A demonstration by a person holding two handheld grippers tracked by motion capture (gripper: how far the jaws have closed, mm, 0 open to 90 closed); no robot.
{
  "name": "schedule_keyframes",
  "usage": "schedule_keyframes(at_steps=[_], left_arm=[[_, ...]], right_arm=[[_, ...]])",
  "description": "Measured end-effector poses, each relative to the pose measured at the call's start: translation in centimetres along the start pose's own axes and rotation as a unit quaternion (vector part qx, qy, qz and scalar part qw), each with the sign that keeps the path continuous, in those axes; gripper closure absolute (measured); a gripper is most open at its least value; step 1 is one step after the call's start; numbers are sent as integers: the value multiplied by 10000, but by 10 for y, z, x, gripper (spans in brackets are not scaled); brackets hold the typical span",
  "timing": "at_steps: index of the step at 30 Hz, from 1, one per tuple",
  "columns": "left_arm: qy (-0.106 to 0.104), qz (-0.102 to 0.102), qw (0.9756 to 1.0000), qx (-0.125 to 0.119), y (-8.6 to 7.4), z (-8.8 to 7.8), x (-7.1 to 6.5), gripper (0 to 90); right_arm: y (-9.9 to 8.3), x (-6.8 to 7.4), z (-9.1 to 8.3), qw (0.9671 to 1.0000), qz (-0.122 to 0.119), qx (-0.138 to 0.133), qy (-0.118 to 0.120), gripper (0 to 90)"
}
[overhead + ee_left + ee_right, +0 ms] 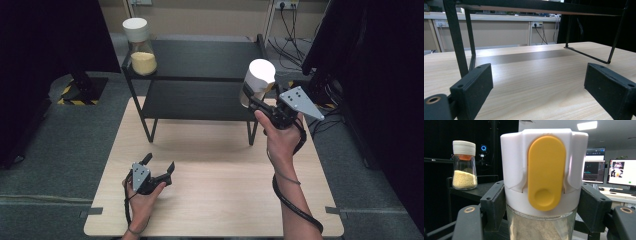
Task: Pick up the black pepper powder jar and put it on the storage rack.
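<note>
Held jar: a glass jar with a white cap (258,80) sits right of centre in the high view, lifted above the right end of the black shelf rack (200,60). In the right gripper view its cap (544,167) shows a yellow flip tab (546,172) facing the camera, with pale powder inside the glass below.
Right gripper: the right gripper (255,97) is clamped on the jar just under the cap; both black pads (492,202) press the glass from either side, so the jar is firmly gripped and off any surface.
Second jar: a matching jar with yellow grains (139,47) stands upright at the left end of the rack's top shelf, upper left of the high view, well apart from the held one.
Left gripper: the left gripper (160,167) rests low over the tabletop (220,190) in the lower left of the high view, jaws spread wide with nothing between them; its own view looks along bare wood toward the rack's legs (456,40).
Done so far: one jar stands on the top shelf; the other is picked up and carried at shelf height.
Left to do: judging by the layout, the held jar looks headed for the top shelf; it has yet to be set down upright and released.
</note>
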State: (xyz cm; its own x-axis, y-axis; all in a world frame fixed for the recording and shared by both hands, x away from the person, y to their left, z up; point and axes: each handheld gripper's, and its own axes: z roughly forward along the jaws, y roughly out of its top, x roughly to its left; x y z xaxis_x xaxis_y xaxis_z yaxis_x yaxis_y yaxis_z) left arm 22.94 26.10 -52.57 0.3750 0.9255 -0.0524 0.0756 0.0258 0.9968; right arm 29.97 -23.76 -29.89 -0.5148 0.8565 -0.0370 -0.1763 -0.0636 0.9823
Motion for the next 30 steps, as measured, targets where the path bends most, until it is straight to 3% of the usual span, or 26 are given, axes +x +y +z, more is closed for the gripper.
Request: schedule_keyframes(at_steps=[30], left_arm=[[1, 13, 10000, 5, 0, 0, 0, 78]], right_arm=[[14, -1, 16, 9999, 87, -115, -62, 307]])
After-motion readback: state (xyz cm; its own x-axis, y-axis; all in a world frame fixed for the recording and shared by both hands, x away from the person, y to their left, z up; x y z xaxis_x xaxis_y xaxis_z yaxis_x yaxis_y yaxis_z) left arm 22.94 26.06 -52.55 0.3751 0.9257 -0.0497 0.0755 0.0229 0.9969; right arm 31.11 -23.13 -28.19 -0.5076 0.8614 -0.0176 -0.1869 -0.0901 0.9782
